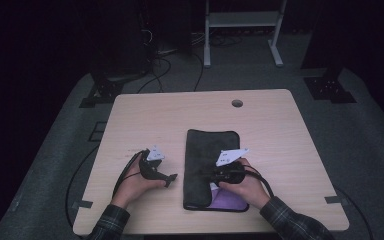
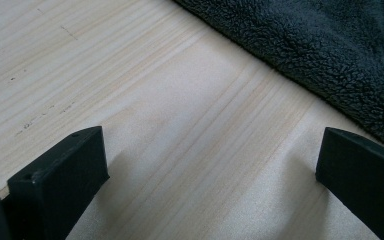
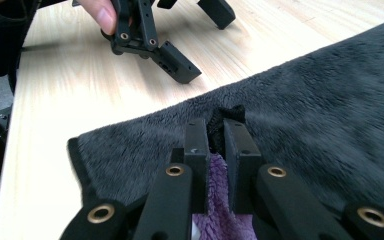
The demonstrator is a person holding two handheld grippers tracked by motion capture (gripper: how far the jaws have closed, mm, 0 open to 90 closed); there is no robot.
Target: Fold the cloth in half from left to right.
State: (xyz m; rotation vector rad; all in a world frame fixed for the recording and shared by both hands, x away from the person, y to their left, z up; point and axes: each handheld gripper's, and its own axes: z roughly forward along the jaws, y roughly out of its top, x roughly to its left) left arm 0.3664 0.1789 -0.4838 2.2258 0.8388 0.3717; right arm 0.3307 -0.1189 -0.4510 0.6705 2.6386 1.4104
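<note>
A dark grey fleece towel lies folded on the wooden table, and its purple underside shows at the near right corner. My right gripper rests on the towel's near half. In the right gripper view its jaws stand close together, shut on a pinched tuft of the grey towel, with purple cloth under them. My left gripper sits on bare wood just left of the towel, jaws wide open and empty. The towel's edge runs past its right jaw.
A round cable hole sits near the table's far edge. Behind the table stand a white metal frame and dark equipment with cables on the floor. The left gripper also appears beyond the towel in the right gripper view.
</note>
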